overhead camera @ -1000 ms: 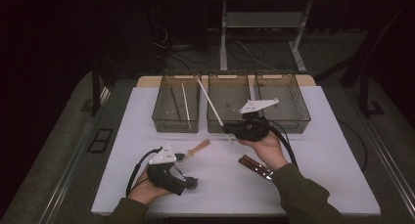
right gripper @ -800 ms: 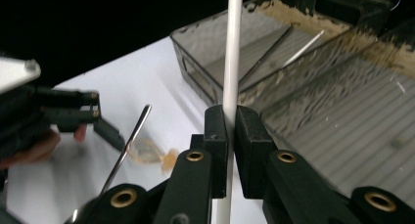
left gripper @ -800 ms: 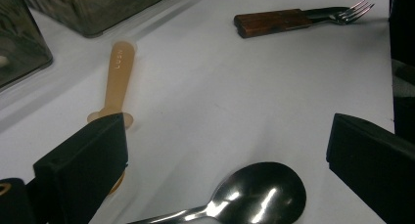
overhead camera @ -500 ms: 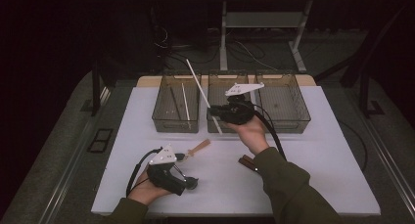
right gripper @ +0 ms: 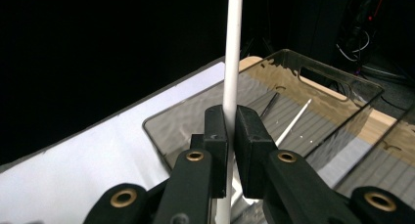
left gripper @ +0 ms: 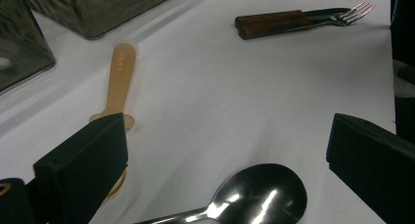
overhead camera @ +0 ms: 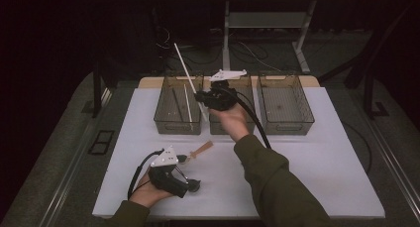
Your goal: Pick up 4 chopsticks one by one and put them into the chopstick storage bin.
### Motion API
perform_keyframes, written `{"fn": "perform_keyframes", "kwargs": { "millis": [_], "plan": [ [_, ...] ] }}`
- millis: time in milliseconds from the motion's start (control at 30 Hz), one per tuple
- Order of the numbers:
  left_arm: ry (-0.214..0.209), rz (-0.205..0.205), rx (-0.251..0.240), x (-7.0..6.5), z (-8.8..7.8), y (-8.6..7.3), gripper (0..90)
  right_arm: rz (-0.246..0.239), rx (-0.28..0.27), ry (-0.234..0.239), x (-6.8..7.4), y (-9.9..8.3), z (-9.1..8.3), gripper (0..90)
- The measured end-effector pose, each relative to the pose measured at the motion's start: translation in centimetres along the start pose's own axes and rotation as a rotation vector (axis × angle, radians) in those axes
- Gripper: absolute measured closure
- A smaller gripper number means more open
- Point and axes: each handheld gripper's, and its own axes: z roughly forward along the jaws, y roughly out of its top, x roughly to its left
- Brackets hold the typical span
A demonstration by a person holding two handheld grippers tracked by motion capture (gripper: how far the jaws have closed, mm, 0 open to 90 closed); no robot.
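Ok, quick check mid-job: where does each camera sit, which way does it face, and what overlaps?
High view: above the person's side, looking forward and down on the table; both forearms, the left gripper and the right gripper show.
Left gripper view: low over the table, along its open jaws at a metal spoon, wooden spoon and fork.
Right gripper view: along shut jaws clamping a white stick above the left bin.
Shared: stick and bin appear in the high view too.

A wooden-handled fork [left gripper: 303, 19] lies on the white table [overhead camera: 317, 162], well apart from the rightmost bin [overhead camera: 286, 99].
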Motion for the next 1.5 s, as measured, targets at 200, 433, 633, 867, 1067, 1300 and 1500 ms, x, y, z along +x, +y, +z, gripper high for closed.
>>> {"fn": "perform_keyframes", "kwargs": {
  "millis": [200, 433, 633, 867, 1067, 1300, 1500],
  "plan": [
    [0.002, -0.003, -0.006, 0.0, -0.1, 0.0, 0.4, -0.004, 0.000, -0.006, 0.4, 0.3, 2.3, 84.2],
    [-0.004, -0.004, -0.009, 0.0, -0.1, 0.0, 0.4, 0.006, 0.011, -0.030, 0.4, -0.4, 4.5, 84.2],
    [-0.006, -0.002, -0.009, 0.0, -0.1, 0.0, 0.4, 0.014, 0.067, -0.054, 0.0, -1.8, 6.2, 84.1],
    [-0.006, 0.001, -0.007, 0.0, -0.1, 0.1, 0.5, 0.031, 0.116, -0.078, 0.0, -2.9, 7.3, 84.1],
    [-0.007, 0.001, -0.007, 0.0, 0.0, 0.1, 0.5, 0.028, 0.158, -0.098, 0.0, -3.6, 7.9, 83.5],
    [-0.007, -0.001, -0.008, 0.0, -0.1, 0.1, 0.5, 0.017, 0.151, -0.086, 0.2, -3.1, 7.3, 68.3],
    [-0.005, 0.002, -0.006, 0.0, -0.1, 0.1, 0.6, 0.018, 0.153, -0.063, 0.0, -2.5, 5.2, 53.5]
  ]
}}
